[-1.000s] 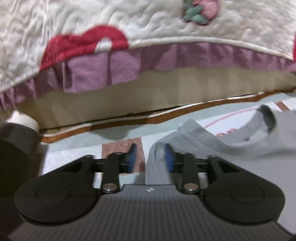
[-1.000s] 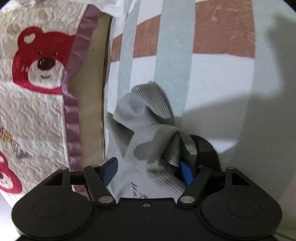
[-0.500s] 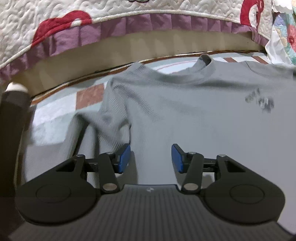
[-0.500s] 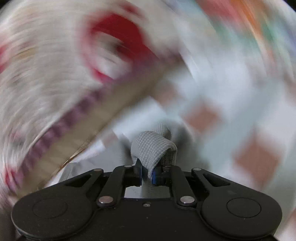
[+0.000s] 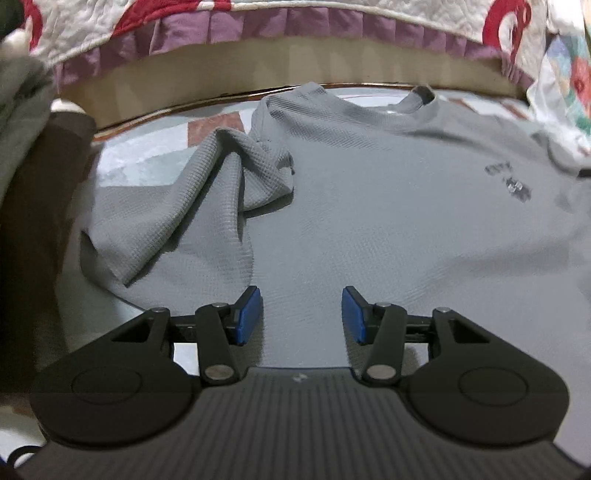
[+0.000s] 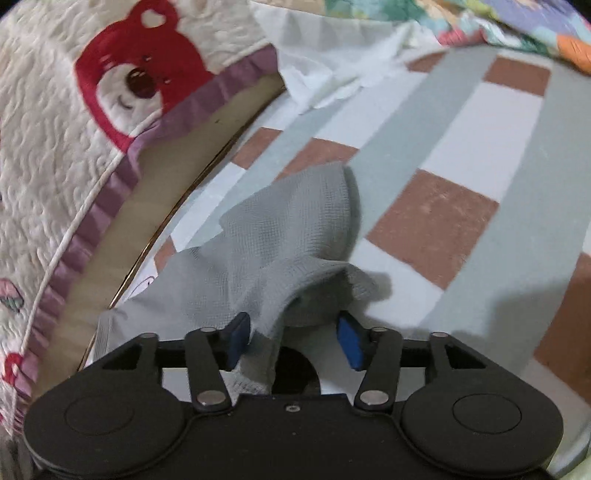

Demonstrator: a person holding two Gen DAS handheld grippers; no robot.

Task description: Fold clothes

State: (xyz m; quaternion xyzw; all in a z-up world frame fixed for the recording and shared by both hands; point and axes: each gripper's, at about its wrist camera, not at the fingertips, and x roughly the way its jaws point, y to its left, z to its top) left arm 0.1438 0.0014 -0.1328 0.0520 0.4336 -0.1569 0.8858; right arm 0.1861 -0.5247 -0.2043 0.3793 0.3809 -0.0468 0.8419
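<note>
Since the earlier frames, the left gripper [image 5: 301, 314] had swept from the sleeve's edge near the bed frame to a spot over the shirt's [image 5: 388, 206] front, and the right gripper [image 6: 293, 339] had clamped a fold of sleeve [image 6: 295, 229] and then let it go. Its jaws had just been opening; they stood apart, with the sleeve cloth draped loosely between them and touching the left pad [image 6: 236, 339], not pinched. The left jaws stood partly open with nothing between them, hovering just above the flat grey fabric. The shirt lay face up on the checked sheet [image 6: 461, 147], its collar [image 5: 423, 98] toward the bed frame [image 5: 258, 66] and a small dark print [image 5: 509, 181] on the chest. In the left view the other sleeve [image 5: 207, 199] lay crumpled and folded back beside the body of the shirt. In the right view the sleeve rose in a soft hump ahead of the gripper, over brown, white and grey squares of the sheet. A quilt [image 6: 48, 147] with a red bear [image 6: 136, 77] and a purple frill [image 5: 332, 22] hung over the frame's edge. White cloth [image 6: 332, 62] and a floral fabric [image 6: 517, 26] lay bunched at the far end of the sheet.
</note>
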